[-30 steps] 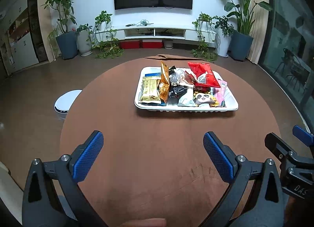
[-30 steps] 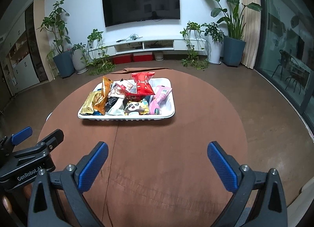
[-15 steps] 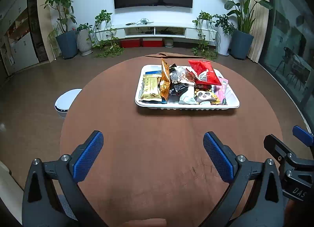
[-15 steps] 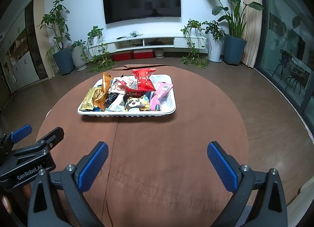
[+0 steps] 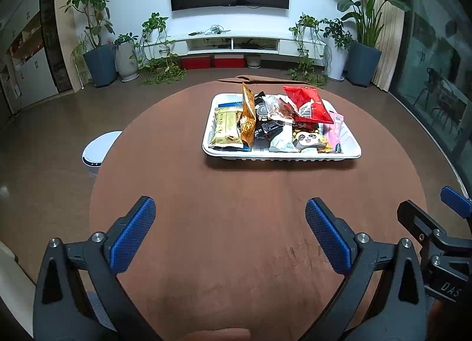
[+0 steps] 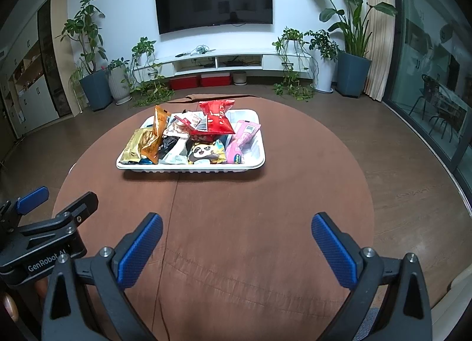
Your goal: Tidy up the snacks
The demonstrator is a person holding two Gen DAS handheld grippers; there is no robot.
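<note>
A white tray [image 5: 351, 149] [image 6: 256, 161] stands on the far half of a round table with a brown cloth [image 5: 236, 208] [image 6: 236, 208]. It holds several snack packets: a red bag [image 5: 306, 105] [image 6: 215, 118] on top, a gold packet [image 5: 225, 128] [image 6: 134, 146], an orange bag [image 5: 247, 115] [image 6: 155, 131], a panda packet [image 5: 308, 139] [image 6: 203, 151] and a pink packet [image 5: 336, 131] [image 6: 240, 140]. My left gripper [image 5: 230, 223] is open and empty over the near cloth. My right gripper [image 6: 236, 237] is open and empty beside it.
A white round robot vacuum [image 5: 98, 152] sits on the floor left of the table. Beyond the table are a TV console [image 5: 236, 43], red boxes and potted plants [image 5: 97, 46]. Glass doors [image 6: 427, 75] are at the right.
Both grippers have risen and moved slightly toward the tray; it sits a little higher in both views. Jaws stay open.
</note>
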